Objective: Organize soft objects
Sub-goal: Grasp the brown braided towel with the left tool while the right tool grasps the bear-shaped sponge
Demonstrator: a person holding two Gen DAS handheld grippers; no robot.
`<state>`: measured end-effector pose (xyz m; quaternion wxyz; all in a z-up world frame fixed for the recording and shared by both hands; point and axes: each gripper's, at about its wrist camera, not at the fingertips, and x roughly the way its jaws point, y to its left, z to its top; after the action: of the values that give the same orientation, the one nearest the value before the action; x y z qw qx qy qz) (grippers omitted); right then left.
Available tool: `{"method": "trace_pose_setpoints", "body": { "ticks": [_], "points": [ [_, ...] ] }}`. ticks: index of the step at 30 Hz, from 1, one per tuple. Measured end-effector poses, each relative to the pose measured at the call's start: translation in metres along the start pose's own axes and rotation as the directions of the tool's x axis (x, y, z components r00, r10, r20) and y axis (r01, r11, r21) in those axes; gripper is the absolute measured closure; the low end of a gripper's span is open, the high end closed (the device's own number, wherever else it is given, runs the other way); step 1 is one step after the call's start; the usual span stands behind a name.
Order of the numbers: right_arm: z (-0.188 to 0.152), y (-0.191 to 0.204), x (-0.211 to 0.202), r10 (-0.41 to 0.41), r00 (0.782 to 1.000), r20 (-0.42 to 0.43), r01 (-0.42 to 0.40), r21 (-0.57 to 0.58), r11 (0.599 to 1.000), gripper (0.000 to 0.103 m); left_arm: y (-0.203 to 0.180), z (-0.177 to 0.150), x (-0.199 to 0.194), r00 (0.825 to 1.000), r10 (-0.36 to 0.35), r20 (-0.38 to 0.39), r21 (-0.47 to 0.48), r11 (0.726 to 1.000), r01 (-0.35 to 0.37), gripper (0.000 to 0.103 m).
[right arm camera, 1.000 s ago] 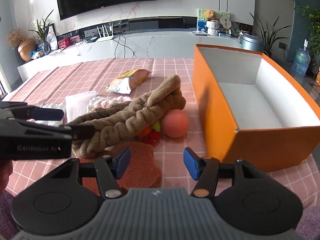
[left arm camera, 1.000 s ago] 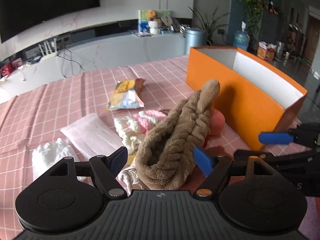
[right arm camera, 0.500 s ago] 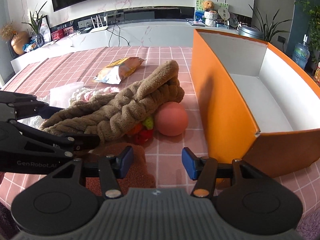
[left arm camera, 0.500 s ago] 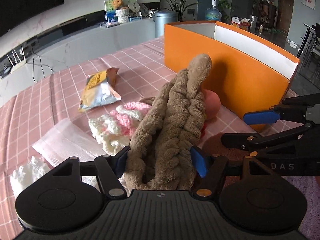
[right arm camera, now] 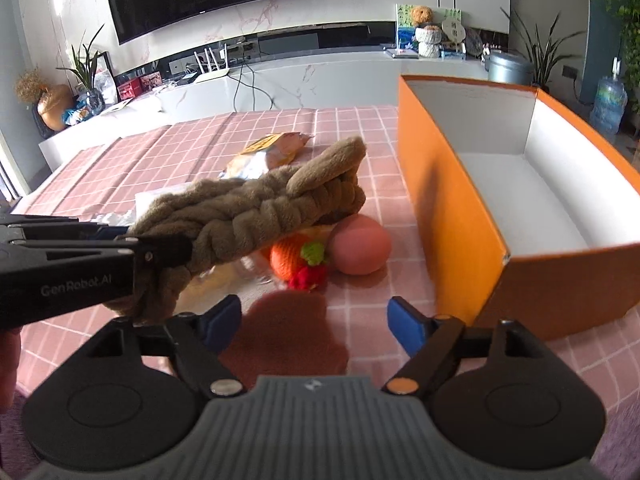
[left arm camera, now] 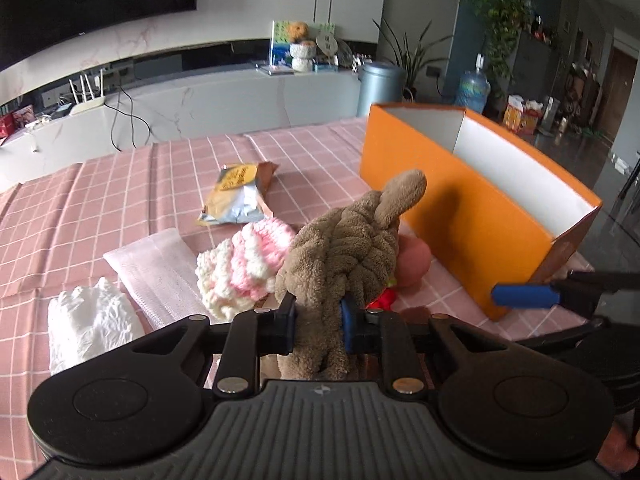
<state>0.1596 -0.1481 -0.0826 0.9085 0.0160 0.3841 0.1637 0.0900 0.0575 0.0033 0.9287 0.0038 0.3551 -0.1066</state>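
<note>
My left gripper point(left arm camera: 318, 326) is shut on one end of a brown braided plush cloth point(left arm camera: 344, 256), which is lifted off the pink checked table; it also shows in the right wrist view point(right arm camera: 256, 216). My right gripper point(right arm camera: 314, 322) is open and empty, low over a reddish sponge point(right arm camera: 288, 332). Under the cloth lie a pink ball point(right arm camera: 360, 244), an orange knitted toy point(right arm camera: 290, 258) and a red knitted piece point(right arm camera: 308, 276). An open orange box point(right arm camera: 452, 208) with a white inside stands to the right, empty.
A pink-and-white knitted piece point(left arm camera: 240, 268), a pale pink cloth point(left arm camera: 156, 268) and a white crumpled cloth point(left arm camera: 92, 316) lie left of the plush. A yellow snack bag point(left arm camera: 240, 196) lies farther back. A white counter runs behind the table.
My left gripper closed on the brown cloth and lifted its near end off the table, uncovering the orange and red knitted toys. The right gripper stayed open.
</note>
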Motion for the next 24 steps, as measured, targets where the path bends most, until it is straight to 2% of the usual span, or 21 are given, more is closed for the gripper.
{"method": "trace_pose_setpoints", "body": {
  "ticks": [2,5,9,11,14,17,19,22,23,24],
  "points": [
    [-0.006,0.004,-0.002,0.021,0.999,-0.029,-0.020,0.019,1.000,0.010,-0.005,-0.004,-0.012,0.999,0.008,0.043,0.014,1.000,-0.008,0.079],
    [-0.015,0.012,-0.001,0.043,0.996,-0.082,-0.040,0.037,0.999,0.009,-0.006,-0.011,-0.022,0.997,0.009,0.080,0.007,1.000,-0.010,0.079],
    [-0.020,0.020,0.003,0.075,0.987,-0.144,-0.063,0.085,0.994,0.005,0.005,-0.019,-0.027,0.996,0.068,0.058,-0.088,0.994,-0.063,0.080],
    [-0.019,0.022,0.005,0.084,0.984,-0.157,-0.067,0.110,0.992,0.004,0.007,-0.025,-0.023,0.994,0.106,0.016,-0.063,0.993,-0.105,0.079],
    [-0.020,0.029,0.014,0.062,0.978,-0.200,-0.043,0.098,0.994,0.004,0.020,-0.033,-0.015,0.989,0.140,-0.056,-0.121,0.982,-0.146,0.079],
    [-0.021,0.026,0.018,0.095,0.977,-0.191,-0.066,0.154,0.986,0.004,0.034,-0.040,-0.016,0.981,0.178,-0.071,-0.169,0.967,-0.188,0.079],
    [-0.019,0.028,0.021,0.082,0.979,-0.186,-0.053,0.157,0.986,0.004,0.040,-0.042,-0.017,0.983,0.166,-0.081,-0.185,0.966,-0.179,0.078],
    [-0.017,0.032,0.028,0.062,0.980,-0.191,-0.036,0.132,0.991,0.010,0.041,-0.047,-0.015,0.986,0.139,-0.096,-0.209,0.965,-0.157,0.077],
    [-0.017,0.031,0.028,0.044,0.979,-0.197,-0.021,0.122,0.992,0.018,0.040,-0.047,-0.014,0.986,0.136,-0.097,-0.203,0.967,-0.154,0.077],
    [-0.019,0.025,0.027,0.048,0.979,-0.196,-0.024,0.125,0.992,0.022,0.039,-0.048,-0.014,0.987,0.130,-0.097,-0.199,0.969,-0.147,0.077]
  ]
}}
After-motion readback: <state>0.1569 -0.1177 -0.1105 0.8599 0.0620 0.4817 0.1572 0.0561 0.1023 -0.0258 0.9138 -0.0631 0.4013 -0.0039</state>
